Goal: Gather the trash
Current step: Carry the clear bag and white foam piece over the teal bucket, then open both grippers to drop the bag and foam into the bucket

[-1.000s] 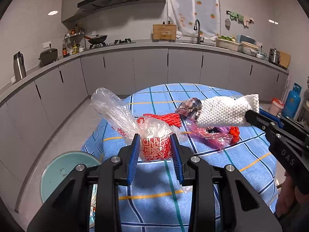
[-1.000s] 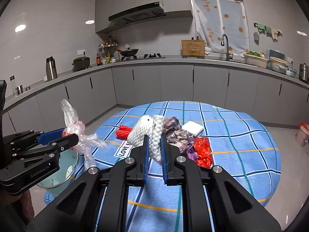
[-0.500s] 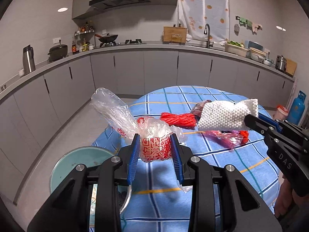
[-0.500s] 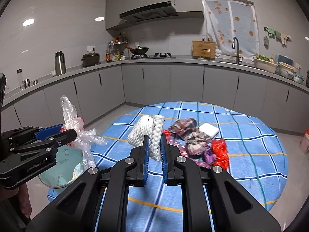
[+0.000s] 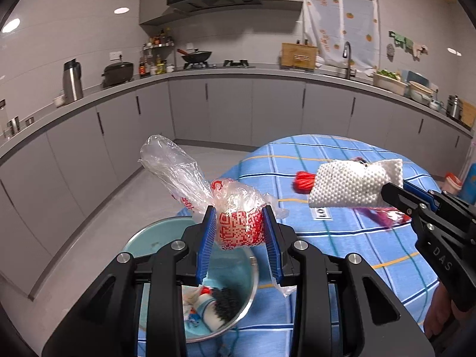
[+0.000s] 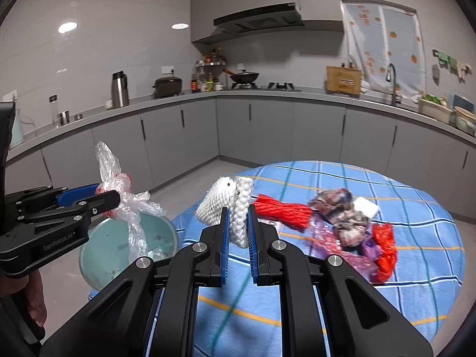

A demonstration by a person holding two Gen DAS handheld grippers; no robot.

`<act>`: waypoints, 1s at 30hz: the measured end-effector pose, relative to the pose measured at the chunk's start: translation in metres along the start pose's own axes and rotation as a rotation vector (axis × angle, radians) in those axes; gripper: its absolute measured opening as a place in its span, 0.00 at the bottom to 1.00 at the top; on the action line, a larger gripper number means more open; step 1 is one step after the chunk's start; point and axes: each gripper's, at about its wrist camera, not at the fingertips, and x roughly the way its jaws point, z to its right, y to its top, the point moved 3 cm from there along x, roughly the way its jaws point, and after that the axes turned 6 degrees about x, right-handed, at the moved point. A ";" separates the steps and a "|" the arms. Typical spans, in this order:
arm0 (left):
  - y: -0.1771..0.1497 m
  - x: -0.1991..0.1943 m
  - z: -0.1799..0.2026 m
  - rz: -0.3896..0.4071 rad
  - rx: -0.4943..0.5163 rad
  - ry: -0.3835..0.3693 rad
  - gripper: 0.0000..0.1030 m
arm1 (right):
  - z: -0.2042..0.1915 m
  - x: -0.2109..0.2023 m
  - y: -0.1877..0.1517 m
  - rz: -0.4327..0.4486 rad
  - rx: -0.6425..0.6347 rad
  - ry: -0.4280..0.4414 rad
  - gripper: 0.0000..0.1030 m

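Left tongs [image 5: 239, 232] pinch a plastic bag [image 5: 238, 208] above the bin [image 5: 142, 238]; right tongs [image 6: 238, 232] clamp white foam netting [image 6: 229, 205].

Left gripper [image 5: 239, 232]: has carried its clear plastic bag [image 5: 235, 208] off the blue checked table [image 5: 327, 238], now over the teal bin [image 5: 154, 238].
Right gripper [image 6: 238, 229]: has swung its white foam net [image 6: 229, 205] leftward to the table's edge, toward the bin.
Bin: more of its inside now shows beneath the left gripper.

The right hand-held gripper [image 5: 389, 189] has the letters "DAS" on its side, and the left hand-held gripper [image 6: 114, 197] says "GenRobot.AI".
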 end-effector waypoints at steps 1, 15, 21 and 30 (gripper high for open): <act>-0.001 0.000 -0.004 -0.003 -0.004 0.009 0.31 | -0.005 0.001 0.000 0.000 -0.006 0.009 0.12; -0.024 0.002 -0.063 -0.062 -0.061 0.118 0.31 | -0.061 0.021 -0.001 -0.027 -0.070 0.122 0.12; -0.032 0.004 -0.070 -0.080 -0.074 0.127 0.32 | -0.080 0.032 -0.006 -0.047 -0.097 0.156 0.12; -0.041 0.015 -0.082 -0.113 -0.095 0.138 0.32 | -0.104 0.050 -0.016 -0.083 -0.131 0.191 0.12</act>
